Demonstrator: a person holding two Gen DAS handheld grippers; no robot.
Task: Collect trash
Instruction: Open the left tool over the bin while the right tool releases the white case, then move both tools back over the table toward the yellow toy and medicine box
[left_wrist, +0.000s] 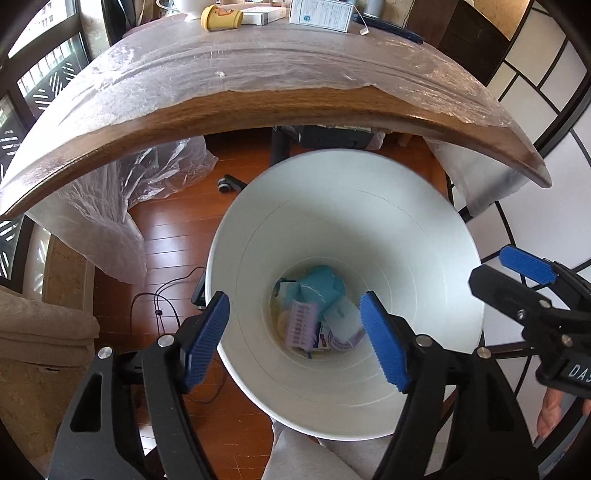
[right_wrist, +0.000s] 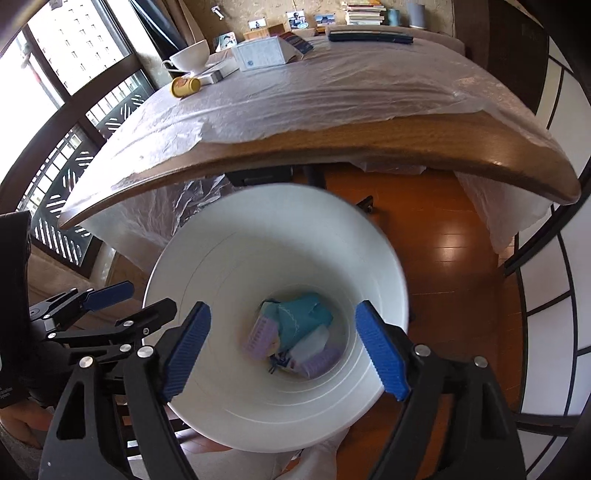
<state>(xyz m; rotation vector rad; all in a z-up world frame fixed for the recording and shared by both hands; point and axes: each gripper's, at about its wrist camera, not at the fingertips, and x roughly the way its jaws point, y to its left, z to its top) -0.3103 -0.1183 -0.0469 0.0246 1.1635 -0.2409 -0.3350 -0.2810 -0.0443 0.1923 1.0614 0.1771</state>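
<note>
Both my left gripper (left_wrist: 301, 339) and right gripper (right_wrist: 282, 349) hung released and empty over the white bin (left_wrist: 436, 221), trash (left_wrist: 317, 314) lying at its bottom, though bumping its near rim risked tipping it.

1 white bin (left_wrist: 258, 229) below table (left_wrist: 258, 107) edge, 2 purple ridged pcs (right_wrist: 260, 334) in bin, 1 teal wad (right_wrist: 301, 317) in bin, 1 yellow cup (left_wrist: 221, 17) on table, 2 grippers (left_wrist: 295, 341) over bin

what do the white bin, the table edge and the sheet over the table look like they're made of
White bin: likely smooth plastic, matte, with faint moulded rings inside.
Table edge: wood, brown grain with a satin sheen.
Sheet: thin translucent plastic film, wrinkled and glossy, hanging off the table's sides.
</note>
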